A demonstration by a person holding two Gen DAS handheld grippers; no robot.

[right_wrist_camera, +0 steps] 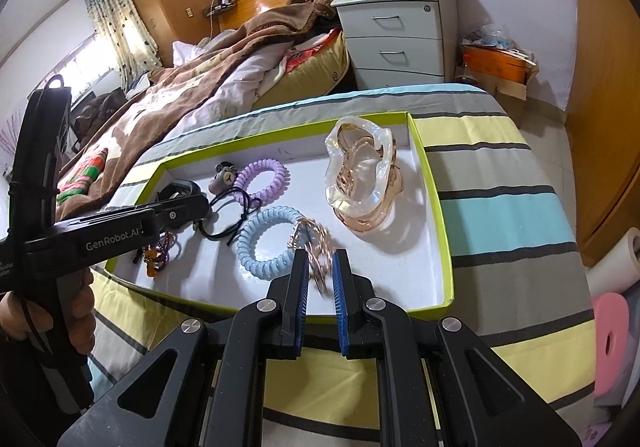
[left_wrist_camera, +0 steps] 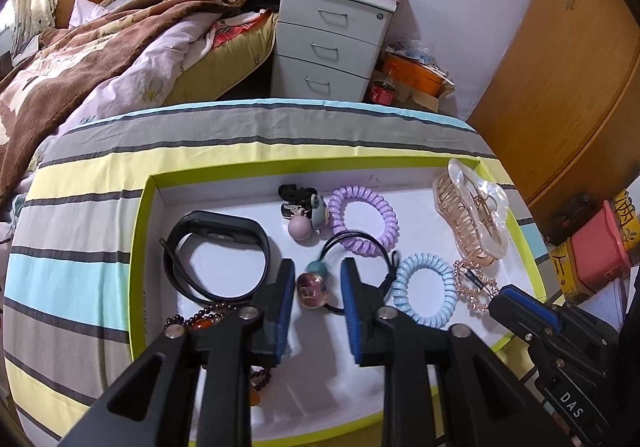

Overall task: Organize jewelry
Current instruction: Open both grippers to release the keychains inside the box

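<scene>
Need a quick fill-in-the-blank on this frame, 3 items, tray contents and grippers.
1. The jewelry lies in a white tray with a ____ rim.
2. The left gripper stands open around a round pink charm on a ____ hair tie.
3. The right gripper has its pads either side of a rose-gold chain lying against the ____ spiral hair tie.

Missing words: green; black; blue
</scene>
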